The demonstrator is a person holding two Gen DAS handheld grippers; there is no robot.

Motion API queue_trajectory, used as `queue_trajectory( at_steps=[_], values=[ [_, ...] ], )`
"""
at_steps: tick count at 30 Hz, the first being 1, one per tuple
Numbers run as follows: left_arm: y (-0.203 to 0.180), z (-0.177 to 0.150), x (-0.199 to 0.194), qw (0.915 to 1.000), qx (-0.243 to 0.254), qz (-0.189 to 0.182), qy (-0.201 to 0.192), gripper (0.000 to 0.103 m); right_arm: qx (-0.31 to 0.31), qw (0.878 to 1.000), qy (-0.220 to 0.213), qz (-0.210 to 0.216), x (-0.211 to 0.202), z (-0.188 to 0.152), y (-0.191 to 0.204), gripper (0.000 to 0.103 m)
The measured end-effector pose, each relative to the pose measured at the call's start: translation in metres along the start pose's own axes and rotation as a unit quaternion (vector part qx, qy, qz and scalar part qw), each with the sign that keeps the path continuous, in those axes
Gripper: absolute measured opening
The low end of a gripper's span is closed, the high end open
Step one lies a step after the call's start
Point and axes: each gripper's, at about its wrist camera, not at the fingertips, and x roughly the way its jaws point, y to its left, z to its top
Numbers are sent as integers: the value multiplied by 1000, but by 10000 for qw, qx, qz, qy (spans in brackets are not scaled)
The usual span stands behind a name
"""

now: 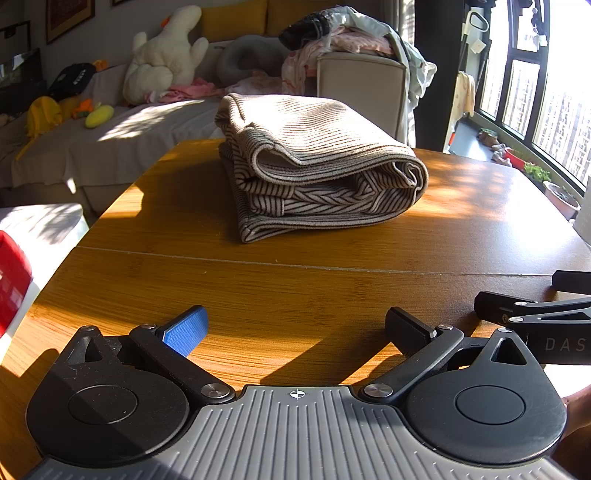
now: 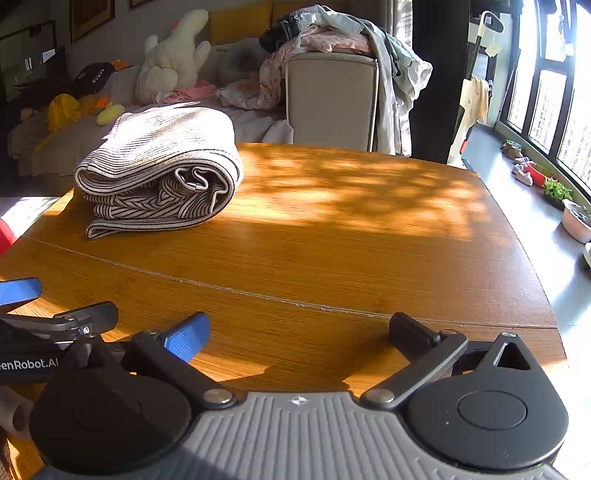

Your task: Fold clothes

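Note:
A folded striped beige garment [image 1: 314, 166] lies in a thick bundle on the wooden table [image 1: 295, 280], straight ahead of my left gripper [image 1: 295, 328]. That gripper stands open over the near table edge, nothing between its fingers. In the right wrist view the same garment [image 2: 159, 166] sits at the far left of the table [image 2: 351, 240]. My right gripper [image 2: 299, 332] is open and empty, well short of the garment and to its right. Each gripper shows at the edge of the other's view: the right one [image 1: 535, 314], the left one [image 2: 55, 314].
Behind the table stands a beige chair back [image 2: 332, 99] heaped with loose clothes [image 2: 343, 33]. A covered sofa [image 1: 110, 140] with a white plush toy [image 1: 166, 55] lies at the back left. Windows and plant pots [image 2: 554, 188] line the right side. A red object [image 1: 11, 277] sits at left.

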Motion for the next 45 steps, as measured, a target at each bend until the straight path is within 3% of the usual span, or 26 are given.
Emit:
queue_trajectory(
  at_steps=[45],
  values=[
    [0,0,0,10000,2,7,3,103,-53,10000,77,23,2,2,-1,103]
  ],
)
